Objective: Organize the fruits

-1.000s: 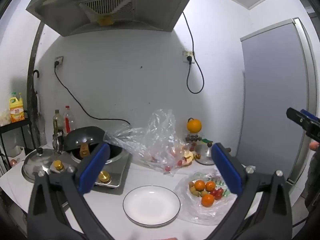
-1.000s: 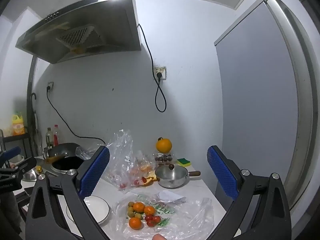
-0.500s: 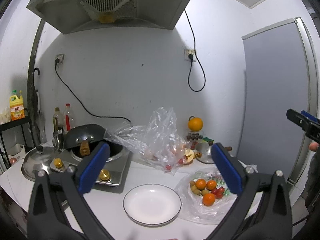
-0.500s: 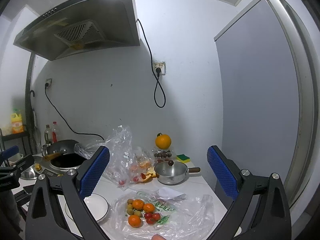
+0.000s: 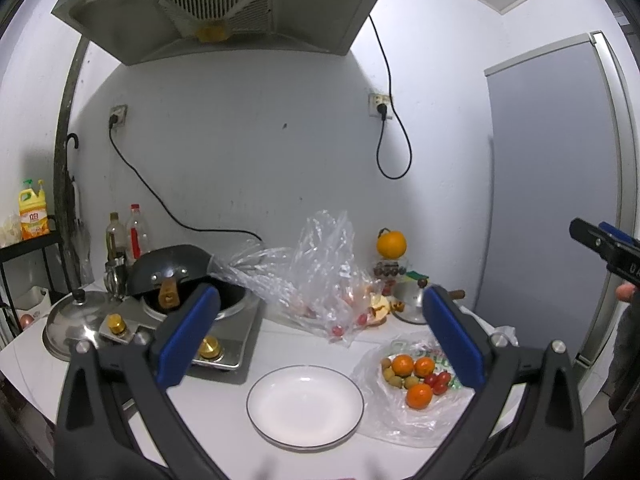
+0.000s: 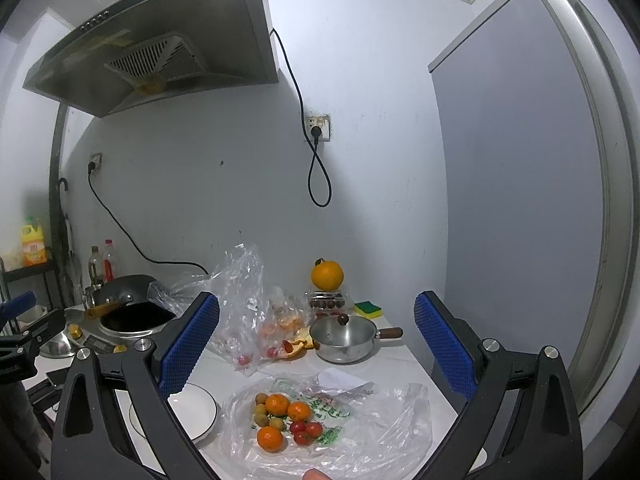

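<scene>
The plate looks like glossy white ceramic with a thin dark rim. The bag under the fruit is thin clear plastic, crinkled and shiny, with green print. The small pot is polished metal with a wooden handle and knob. The wok is dark and matt, and the lid beside the stove is bright metal. The counter is smooth and white. Each tool has matt black plastic arms; the right tool carries blue pads with a rough, dimpled surface.
</scene>
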